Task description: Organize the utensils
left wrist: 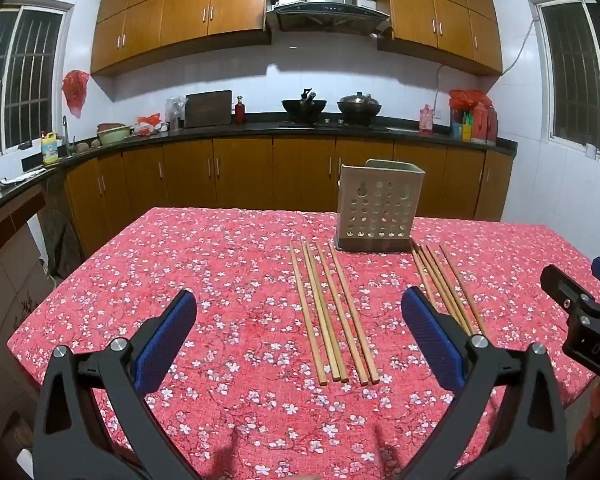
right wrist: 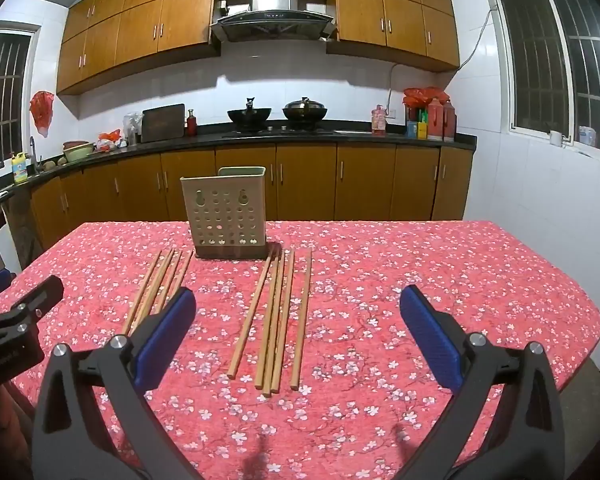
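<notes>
The perforated utensil holder (left wrist: 376,206) stands upright on the floral tablecloth (left wrist: 204,264) and serves as the reference point. No chopstick shows above its rim; its interior is not visible, so the task is judged to be at its start.

One group of five wooden chopsticks (left wrist: 334,316) lies flat in front of the holder's left corner. A second chopstick group (right wrist: 278,316) lies flat in front of its right corner. Both groups remain to be gathered and placed in the holder.

The left gripper (left wrist: 300,344) hovers over the tablecloth near the first group, fingers spread wide, nothing between them. The right gripper (right wrist: 298,340) hovers near the second group, fingers likewise apart and empty.

Writing: the right gripper body, seen from the left wrist view, carries the letters "DAS", cut off at the frame edge. Bottle labels on the countertop (right wrist: 340,136) behind the holder are too small to read.
</notes>
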Tool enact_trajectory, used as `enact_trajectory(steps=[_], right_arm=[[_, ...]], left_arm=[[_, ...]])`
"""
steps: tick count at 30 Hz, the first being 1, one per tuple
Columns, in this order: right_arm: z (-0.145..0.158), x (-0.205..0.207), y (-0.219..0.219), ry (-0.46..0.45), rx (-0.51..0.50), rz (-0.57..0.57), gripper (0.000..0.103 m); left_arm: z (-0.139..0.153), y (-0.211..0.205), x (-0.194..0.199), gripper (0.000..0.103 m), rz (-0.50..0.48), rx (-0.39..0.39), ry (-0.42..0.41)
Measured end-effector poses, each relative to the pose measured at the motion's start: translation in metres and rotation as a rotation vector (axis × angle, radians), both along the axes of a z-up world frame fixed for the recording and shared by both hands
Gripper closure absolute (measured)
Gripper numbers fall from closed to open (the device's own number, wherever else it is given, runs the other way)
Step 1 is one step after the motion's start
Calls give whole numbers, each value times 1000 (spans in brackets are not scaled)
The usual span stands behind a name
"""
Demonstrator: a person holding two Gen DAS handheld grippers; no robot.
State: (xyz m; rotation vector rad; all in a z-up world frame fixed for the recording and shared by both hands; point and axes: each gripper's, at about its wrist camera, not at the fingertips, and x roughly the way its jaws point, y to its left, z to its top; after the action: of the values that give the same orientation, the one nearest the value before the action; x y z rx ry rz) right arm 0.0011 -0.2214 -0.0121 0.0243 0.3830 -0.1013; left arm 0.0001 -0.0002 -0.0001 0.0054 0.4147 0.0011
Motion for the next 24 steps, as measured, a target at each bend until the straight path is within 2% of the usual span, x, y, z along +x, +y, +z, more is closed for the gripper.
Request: enact_trajectory(steps=[24], right_arm=[[-1,1,0,2,2,0,4]], left_arm=[[0,0,0,2,-1,-3,2]])
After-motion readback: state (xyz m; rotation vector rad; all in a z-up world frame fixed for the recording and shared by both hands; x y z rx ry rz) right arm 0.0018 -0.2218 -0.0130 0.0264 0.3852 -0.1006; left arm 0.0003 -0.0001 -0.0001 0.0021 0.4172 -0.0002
